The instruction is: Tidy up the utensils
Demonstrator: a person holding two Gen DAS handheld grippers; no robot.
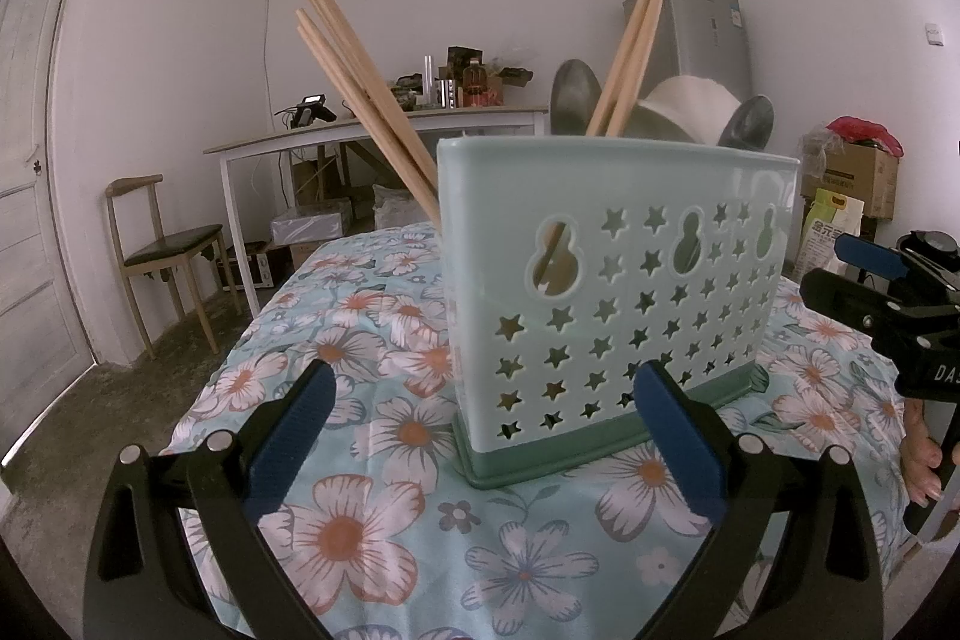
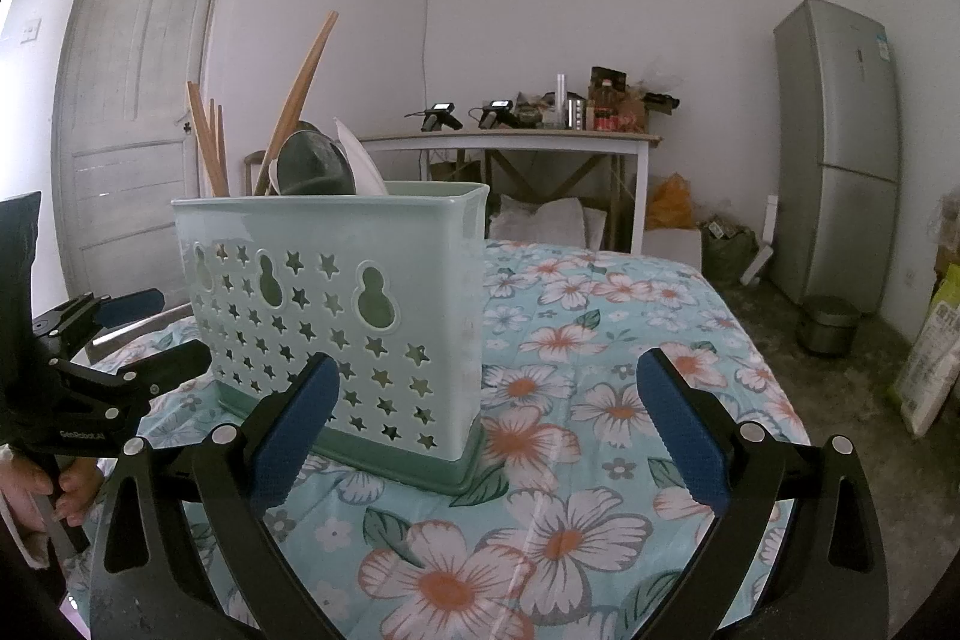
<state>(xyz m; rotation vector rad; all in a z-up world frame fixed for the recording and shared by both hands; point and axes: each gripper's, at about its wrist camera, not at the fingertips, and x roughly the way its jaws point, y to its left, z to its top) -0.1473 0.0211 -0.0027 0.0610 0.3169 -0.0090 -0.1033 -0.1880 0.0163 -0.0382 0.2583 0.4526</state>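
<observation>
A pale green utensil basket (image 1: 612,304) pierced with star holes stands upright on a flowered tablecloth (image 1: 372,412), loaded with wooden chopsticks (image 1: 360,82), metal spoons (image 1: 573,97) and a white ladle (image 1: 690,106). The left gripper (image 1: 486,436) is spread wide with nothing between its blue pads, hanging just in front of the basket's lower edge. The right gripper (image 2: 486,430) is equally wide apart and holds nothing, its left pad overlapping the basket's near face in that view while its right pad sits over bare cloth.

The left wrist view looks along the basket's broad side and shows 2 bundles of chopsticks leaning opposite ways, 4 sticks to the left and 2 to the right, with 2 spoon bowls flanking the ladle. It also catches a chair (image 1: 159,244) by the door and cardboard boxes (image 1: 858,178) at right, plus the other gripper at its right edge.

The right wrist view takes the basket from the opposite corner, where the utensils crowd one end and its nearer end looks unfilled at the rim. Only here do the full fridge (image 2: 840,148), a small metal bin (image 2: 828,325) on the floor and the whole panelled door (image 2: 138,100) appear. Both views share the cluttered desk (image 2: 510,139) against the back wall.
</observation>
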